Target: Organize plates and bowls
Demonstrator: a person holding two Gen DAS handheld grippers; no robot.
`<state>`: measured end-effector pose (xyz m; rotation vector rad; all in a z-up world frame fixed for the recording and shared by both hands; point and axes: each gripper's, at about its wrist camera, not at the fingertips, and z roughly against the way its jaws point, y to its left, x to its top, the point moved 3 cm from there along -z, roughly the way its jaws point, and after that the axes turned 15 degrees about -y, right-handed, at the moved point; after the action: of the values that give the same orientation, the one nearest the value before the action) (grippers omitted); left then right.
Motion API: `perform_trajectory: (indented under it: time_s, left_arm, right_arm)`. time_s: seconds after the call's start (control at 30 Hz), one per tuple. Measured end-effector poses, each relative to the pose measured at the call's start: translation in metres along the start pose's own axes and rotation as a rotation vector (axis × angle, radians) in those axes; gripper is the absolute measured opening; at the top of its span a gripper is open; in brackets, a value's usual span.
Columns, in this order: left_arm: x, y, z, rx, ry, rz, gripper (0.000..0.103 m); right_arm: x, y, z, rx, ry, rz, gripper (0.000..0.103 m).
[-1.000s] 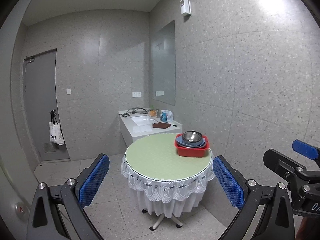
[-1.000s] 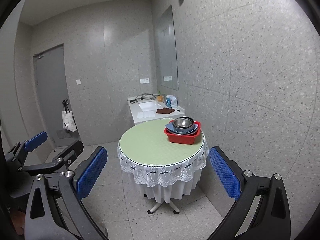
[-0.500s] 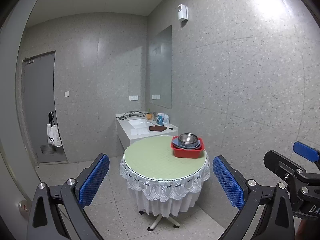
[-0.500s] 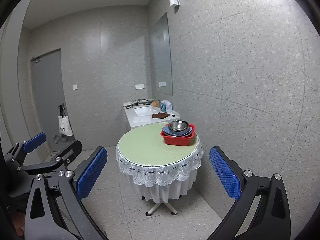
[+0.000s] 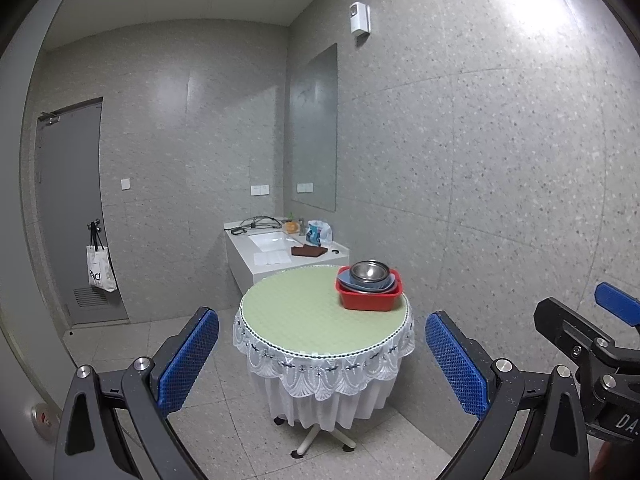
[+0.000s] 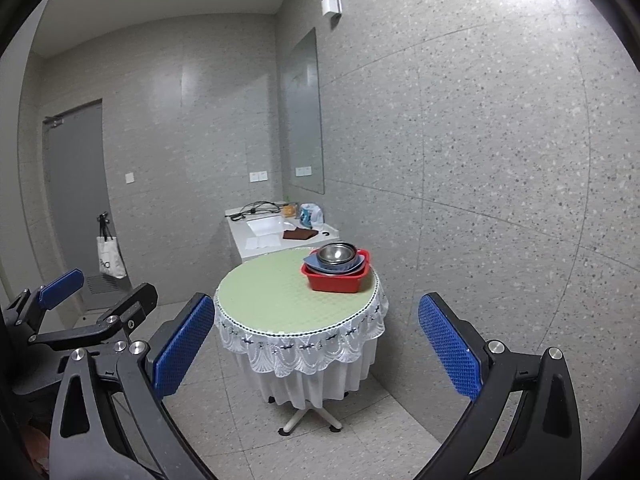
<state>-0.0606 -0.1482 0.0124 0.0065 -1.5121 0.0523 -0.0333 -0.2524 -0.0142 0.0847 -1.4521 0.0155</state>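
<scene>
A red basin point(image 5: 370, 301) stands at the far right of a round table point(image 5: 304, 316) with a green top and white lace cloth. In it lie blue plates point(image 5: 374, 287) with a steel bowl point(image 5: 369, 271) on top. The basin point(image 6: 337, 278), steel bowl point(image 6: 337, 253) and table point(image 6: 276, 300) also show in the right wrist view. My left gripper point(image 5: 322, 356) is open and empty, well short of the table. My right gripper point(image 6: 314, 344) is open and empty, also away from the table. The right gripper shows in the left wrist view point(image 5: 592, 336), the left gripper in the right wrist view point(image 6: 80, 300).
A white sink counter point(image 5: 276, 248) with a brown cloth, cables and bottles stands behind the table against the wall. A grey door point(image 5: 70, 208) with a white bag point(image 5: 100, 272) hanging on it is at the left. The speckled wall runs close along the table's right side. Tiled floor surrounds the table.
Both grippers have drawn back from the table and tilted up slightly; the table looks smaller and further off. Both stay open and empty.
</scene>
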Motion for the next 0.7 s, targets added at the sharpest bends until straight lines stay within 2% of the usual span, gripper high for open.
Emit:
perform_trajectory:
  time_s: [0.47,0.7]
  left_arm:
    - [-0.002,0.004,-0.017,-0.001,0.006,-0.004,0.102]
    - [-0.007,-0.002,-0.020,0.003,-0.013,0.001,0.102]
  right_arm:
    - [-0.003,-0.001,-0.006,-0.012,-0.005,0.003,0.103]
    - [0.000,-0.001,-0.005,-0.009,-0.044,0.021,0.103]
